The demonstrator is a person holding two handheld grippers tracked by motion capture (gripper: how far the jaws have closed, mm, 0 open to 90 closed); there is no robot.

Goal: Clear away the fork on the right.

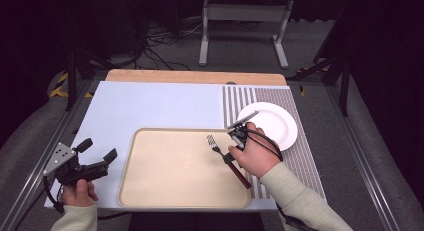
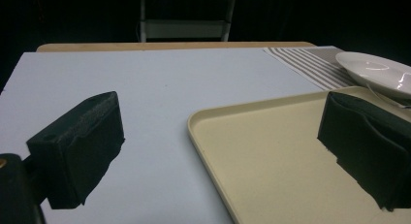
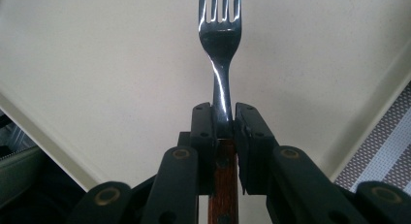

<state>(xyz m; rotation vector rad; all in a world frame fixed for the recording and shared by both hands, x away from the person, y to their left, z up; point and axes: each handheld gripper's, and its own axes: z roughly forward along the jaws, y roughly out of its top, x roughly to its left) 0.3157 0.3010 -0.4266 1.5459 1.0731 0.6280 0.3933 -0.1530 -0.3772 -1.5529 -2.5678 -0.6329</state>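
Observation:
A fork with a dark wooden handle points its tines toward the middle of the beige tray. My right gripper is shut on it where the metal neck meets the handle. In the right gripper view the jaws of the right gripper clamp the fork, and the tray lies behind it. I cannot tell whether the fork touches the tray. My left gripper stands open and holds nothing, at the tray's left edge. In the left gripper view, my left gripper frames the tray's near corner.
A white plate sits on a striped placemat at the right of the pale blue table top. In the left gripper view the plate is at the far right. A wooden strip runs along the table's far edge.

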